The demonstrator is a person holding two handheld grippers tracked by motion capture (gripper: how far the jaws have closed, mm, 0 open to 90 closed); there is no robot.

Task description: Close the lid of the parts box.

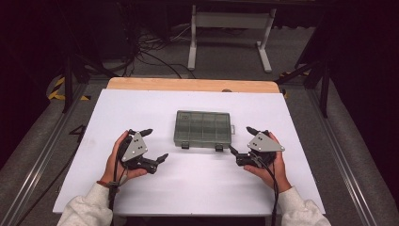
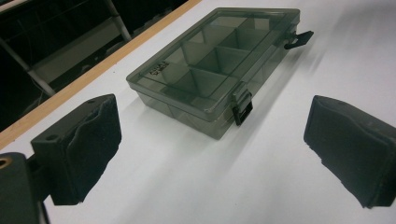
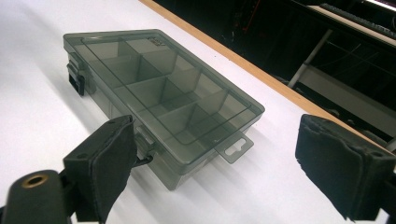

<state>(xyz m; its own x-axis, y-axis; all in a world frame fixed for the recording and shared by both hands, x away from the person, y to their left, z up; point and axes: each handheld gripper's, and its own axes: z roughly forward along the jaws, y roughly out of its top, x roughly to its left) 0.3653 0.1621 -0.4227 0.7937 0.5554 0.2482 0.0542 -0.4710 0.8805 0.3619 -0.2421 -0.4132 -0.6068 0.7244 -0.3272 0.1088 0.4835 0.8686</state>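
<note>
A: Entry. Smoky clear compartment box (image 1: 203,128) lies flat on the white bench (image 1: 141,188), lid down, two front latches (image 2: 242,106) facing the person. It sits toward the far middle of the bench, short of the wooden strip (image 1: 188,84) along the far edge

B: Tongs state?

A: Left tongs (image 1: 149,145) stand wide apart, holding nothing, just off the box's left end. Right tongs (image 1: 242,139) likewise apart and empty, just off its right end, lower tip near the right-hand latch. Neither touches the box as far as I can tell

B: Contents?

A: Through the lid I see dividers only; the compartments look bare

B: Judged step?

A: Approach, probably to steady the box and undo the latches. Nothing gripped yet

B: Risks from here?

A: Three. One: the box is light and the bench smooth, so a one-sided push on a latch would likely slide or spin it away unless the other tongs brace it. Two: the latches are small against the broad padded tips; a pad may slip off or catch lid and base together, so nothing opens. Three: lifting hard at one latch while the other stays shut could twist the lid or tip the box up on its back edge
</note>
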